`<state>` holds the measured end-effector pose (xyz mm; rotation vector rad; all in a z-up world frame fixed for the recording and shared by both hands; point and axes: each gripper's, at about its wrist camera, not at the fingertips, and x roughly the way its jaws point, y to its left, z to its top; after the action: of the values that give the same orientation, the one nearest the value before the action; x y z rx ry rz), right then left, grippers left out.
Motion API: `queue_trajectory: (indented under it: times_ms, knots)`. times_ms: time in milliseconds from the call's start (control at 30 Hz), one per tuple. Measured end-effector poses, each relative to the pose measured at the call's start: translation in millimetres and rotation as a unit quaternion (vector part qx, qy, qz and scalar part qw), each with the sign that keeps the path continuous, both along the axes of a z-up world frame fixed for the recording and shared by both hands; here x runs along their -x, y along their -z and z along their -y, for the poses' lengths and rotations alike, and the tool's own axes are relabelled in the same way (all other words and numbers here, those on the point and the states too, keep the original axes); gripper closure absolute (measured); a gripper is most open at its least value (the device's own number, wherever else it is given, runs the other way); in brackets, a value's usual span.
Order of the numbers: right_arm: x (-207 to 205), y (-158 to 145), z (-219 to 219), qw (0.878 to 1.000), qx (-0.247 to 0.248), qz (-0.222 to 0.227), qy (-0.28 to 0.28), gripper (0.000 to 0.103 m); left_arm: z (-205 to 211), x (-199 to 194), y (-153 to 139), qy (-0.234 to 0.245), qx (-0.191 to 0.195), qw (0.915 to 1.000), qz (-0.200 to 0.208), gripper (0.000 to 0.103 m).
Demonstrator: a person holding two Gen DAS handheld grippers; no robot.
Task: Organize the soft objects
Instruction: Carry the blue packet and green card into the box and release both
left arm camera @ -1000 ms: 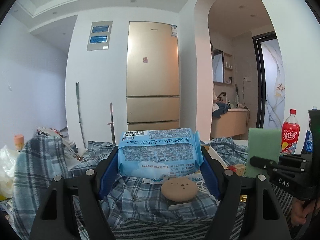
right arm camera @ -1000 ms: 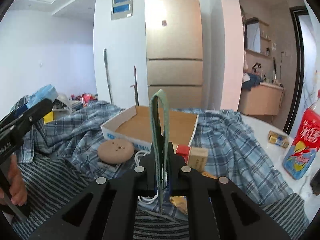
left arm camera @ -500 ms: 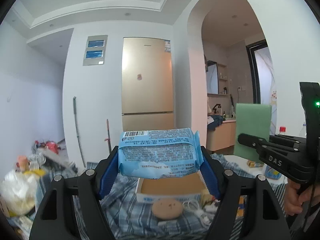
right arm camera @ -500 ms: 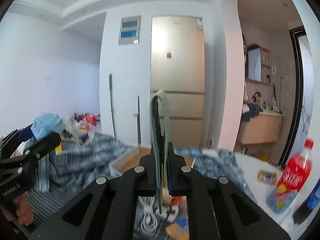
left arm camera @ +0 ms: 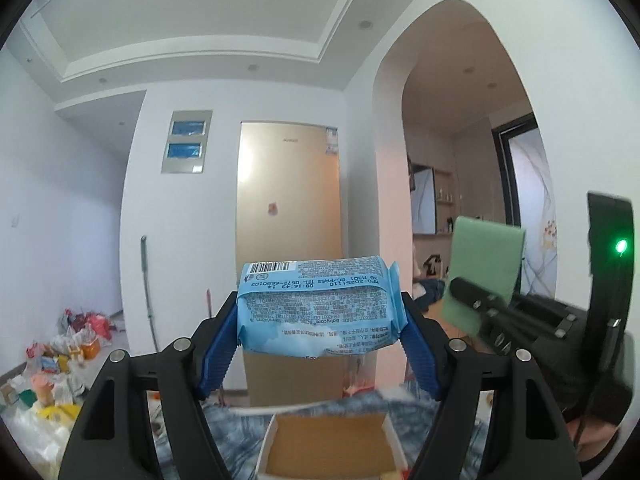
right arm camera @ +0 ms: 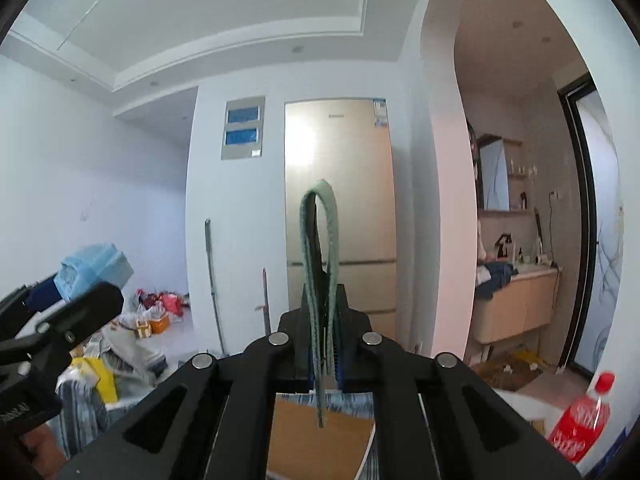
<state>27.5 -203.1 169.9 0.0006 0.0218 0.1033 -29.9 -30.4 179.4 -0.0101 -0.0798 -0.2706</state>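
The left claw (left arm camera: 318, 344) is squeezing the blue pack (left arm camera: 316, 306), and the right claw (right arm camera: 322, 344) is pinching the green cloth (right arm camera: 320, 240) tight, both above the box (left arm camera: 328, 446). Go down slowly before letting go.

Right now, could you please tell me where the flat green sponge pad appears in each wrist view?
Left wrist view: flat green sponge pad at right of centre, broad face showing, clamped in the right hand-held gripper.
Right wrist view: same pad at centre, edge-on, bent over between the shut fingers.
Shared landmark: the tall gold refrigerator.
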Motion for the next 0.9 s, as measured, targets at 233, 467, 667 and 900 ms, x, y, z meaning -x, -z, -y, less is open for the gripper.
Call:
queue_trajectory:
  times_ms: [233, 467, 667, 900]
  knots:
    - [-30.4, 19.7, 11.3, 0.999, -0.032, -0.027, -0.004, 0.097, 1.3, -28.2, 0.1, 0.009, 0.014, 0.9996, -0.023, 0.027]
    - [-72.4, 63.0, 14.6, 0.995, -0.027, -0.099, 0.005, 0.097, 8.6, -88.9, 30.0, -0.016, -0.022, 0.9955, -0.091, 0.027]
    - [-126.8, 119.3, 10.6, 0.975, -0.026, -0.222, 0.000, 0.097, 4.3, -156.3, 66.4, -0.030, -0.041, 0.9822, -0.181, 0.027]
    - [-163.2, 173.9, 8.0, 0.936, -0.010, -0.351, -0.002, 0.097, 6.8, -213.4, 116.5, -0.017, -0.052, 0.9557, -0.289, 0.027]
